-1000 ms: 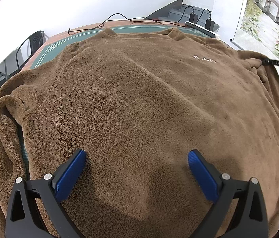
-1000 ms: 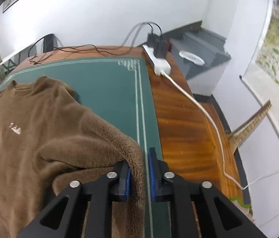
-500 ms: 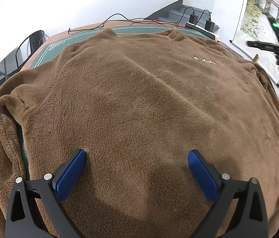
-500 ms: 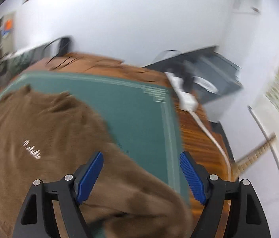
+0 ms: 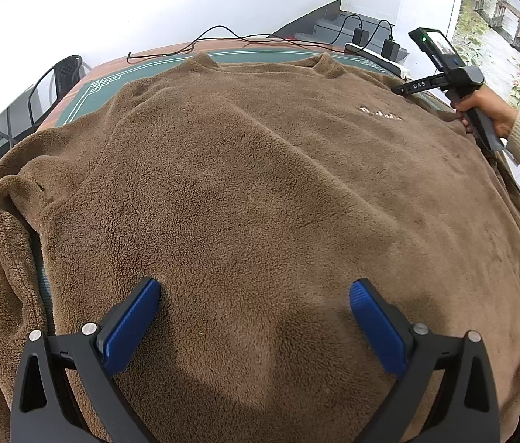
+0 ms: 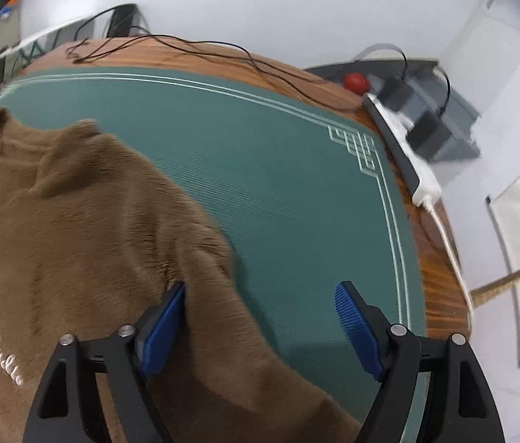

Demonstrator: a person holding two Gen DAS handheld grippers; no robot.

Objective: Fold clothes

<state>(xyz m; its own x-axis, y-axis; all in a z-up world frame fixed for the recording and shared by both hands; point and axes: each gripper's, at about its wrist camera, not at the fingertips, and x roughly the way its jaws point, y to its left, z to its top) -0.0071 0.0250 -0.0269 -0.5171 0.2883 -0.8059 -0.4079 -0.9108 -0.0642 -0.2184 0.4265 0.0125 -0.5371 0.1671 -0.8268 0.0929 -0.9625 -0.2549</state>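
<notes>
A brown fleece sweater (image 5: 260, 184) lies spread front-up on the green mat (image 5: 86, 103), collar at the far side and white lettering on the chest. My left gripper (image 5: 254, 288) hovers open over its lower body, with nothing pinched between the blue pads. In the right wrist view my right gripper (image 6: 261, 291) is open at the sweater (image 6: 75, 240) shoulder. Its left pad rests against the fleece edge and its right pad stands over bare mat (image 6: 278, 184). A hand (image 5: 488, 110) in a cream sleeve holds that gripper at the far right.
The mat sits on a wooden table. A white power strip (image 6: 403, 147) with black adapters lies along the right edge, beside a red ball (image 6: 356, 82). Thin black cables (image 6: 186, 46) trail at the back. A black chair (image 5: 57, 77) stands far left.
My right gripper let go of the sleeve edge, opened wide, and moved up along the sweater's side toward the shoulder. The left gripper stayed still.
</notes>
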